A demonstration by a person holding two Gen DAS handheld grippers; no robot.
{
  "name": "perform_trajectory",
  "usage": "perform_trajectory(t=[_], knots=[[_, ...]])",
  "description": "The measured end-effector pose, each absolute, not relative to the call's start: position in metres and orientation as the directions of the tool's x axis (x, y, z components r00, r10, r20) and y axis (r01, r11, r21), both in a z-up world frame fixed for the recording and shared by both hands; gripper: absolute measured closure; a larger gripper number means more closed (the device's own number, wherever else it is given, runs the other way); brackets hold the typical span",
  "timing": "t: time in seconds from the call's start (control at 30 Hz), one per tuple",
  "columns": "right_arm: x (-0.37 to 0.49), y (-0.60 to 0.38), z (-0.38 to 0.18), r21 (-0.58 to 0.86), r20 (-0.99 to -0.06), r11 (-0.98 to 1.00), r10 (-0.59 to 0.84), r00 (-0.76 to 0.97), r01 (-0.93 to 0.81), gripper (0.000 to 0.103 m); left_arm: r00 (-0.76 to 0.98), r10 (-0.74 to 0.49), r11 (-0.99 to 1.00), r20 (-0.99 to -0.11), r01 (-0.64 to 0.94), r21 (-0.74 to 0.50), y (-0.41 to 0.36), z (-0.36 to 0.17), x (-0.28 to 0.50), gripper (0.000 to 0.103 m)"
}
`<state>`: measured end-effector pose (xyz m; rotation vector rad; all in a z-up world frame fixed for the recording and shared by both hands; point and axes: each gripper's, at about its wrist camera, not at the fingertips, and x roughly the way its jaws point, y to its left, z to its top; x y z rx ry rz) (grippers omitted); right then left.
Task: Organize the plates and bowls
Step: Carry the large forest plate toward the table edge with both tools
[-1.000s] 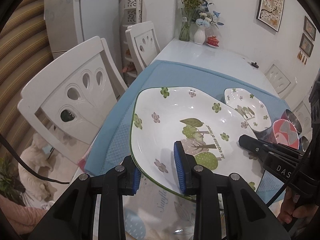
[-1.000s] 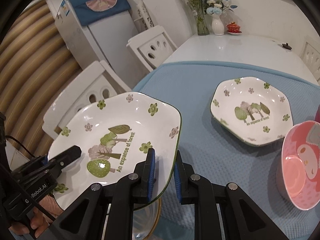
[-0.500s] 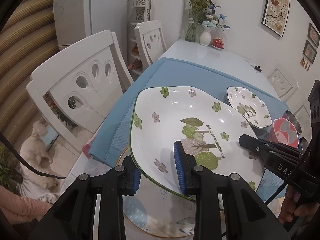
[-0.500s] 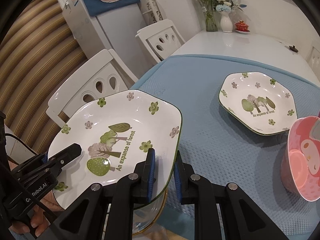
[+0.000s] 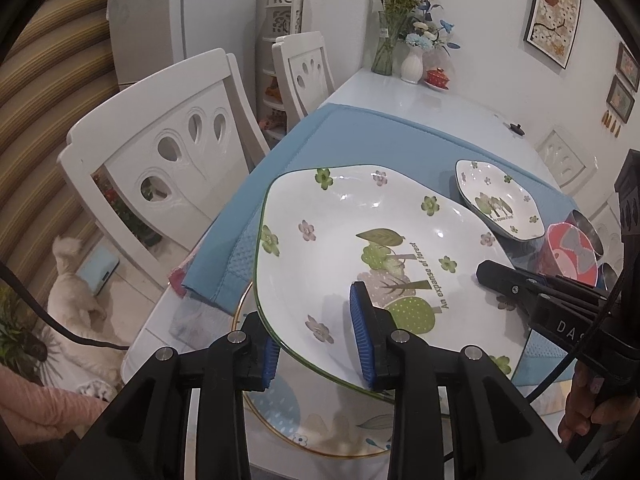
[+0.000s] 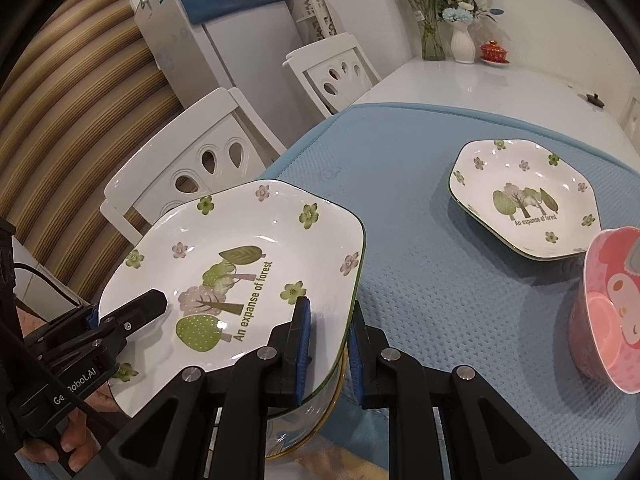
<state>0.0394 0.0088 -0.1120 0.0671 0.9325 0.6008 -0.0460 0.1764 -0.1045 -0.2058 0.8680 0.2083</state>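
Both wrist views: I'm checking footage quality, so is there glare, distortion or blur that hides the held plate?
Left wrist view: small glare spots on the large forest plate, print still legible; strong fisheye bending at the chair. Right wrist view: plate sharp, lettering readable, soft shadow beside the jaws; pink bowl cut off at the dark lens rim.

Plates and bowls around the blue mat (image 6: pixel 420 200)

Large tree-print plate (image 5: pixel 372 248) held tilted above a gold-rimmed plate (image 5: pixel 320 432) off the mat's near edge; small matching plate (image 6: pixel 528 204) and pink bowl (image 6: pixel 608 312) sit on the mat.
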Motion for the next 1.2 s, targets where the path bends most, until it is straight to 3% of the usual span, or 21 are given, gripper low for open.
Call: perform_trajectory(t=[1.2], knots=[[0.028, 0.029, -0.127, 0.303, -0.778, 0.800, 0.522, 0.351, -0.518, 0.086, 0.561, 0.062, 0.932, -0.825, -0.328, -0.153, 0.192, -0.129, -0.068, 0.074]])
